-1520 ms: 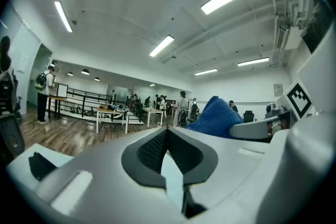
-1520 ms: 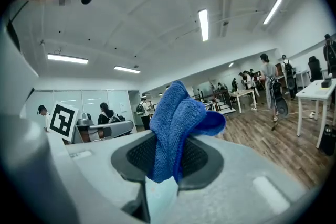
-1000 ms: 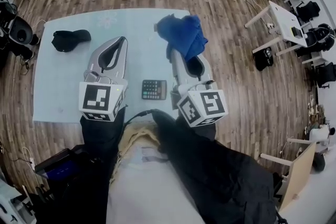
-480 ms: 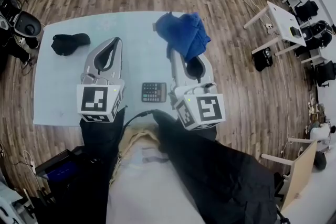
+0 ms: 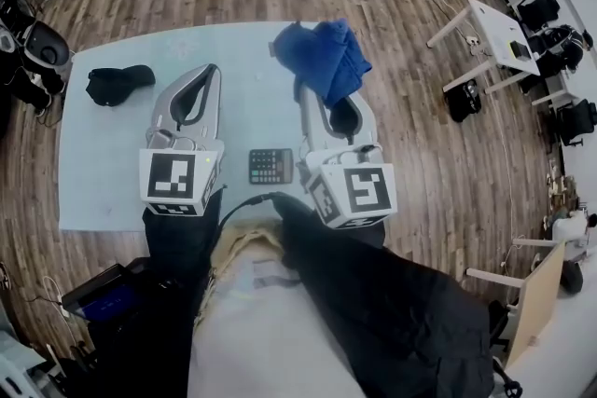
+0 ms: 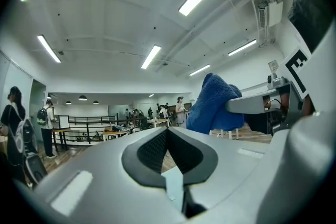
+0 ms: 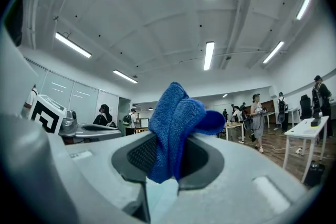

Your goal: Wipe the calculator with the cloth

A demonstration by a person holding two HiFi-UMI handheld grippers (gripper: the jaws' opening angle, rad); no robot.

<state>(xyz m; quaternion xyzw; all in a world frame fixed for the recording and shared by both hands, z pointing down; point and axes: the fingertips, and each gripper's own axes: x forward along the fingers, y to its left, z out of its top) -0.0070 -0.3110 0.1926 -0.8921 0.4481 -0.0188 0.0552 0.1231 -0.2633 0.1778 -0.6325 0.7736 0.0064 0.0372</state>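
Clamping the blue cloth (image 5: 322, 59) above and beyond the calculator (image 5: 270, 166), right gripper (image 7: 165, 161) seems done with pickup, wiping apparently unstarted (left gripper (image 6: 167, 132), jaws together and empty, left of calculator).

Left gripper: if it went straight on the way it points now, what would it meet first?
Nothing close, it seems. The left gripper, jaws shut, points out into the open room. The blue cloth held by the right gripper sits off to its right, outside that line, though depth is unclear.
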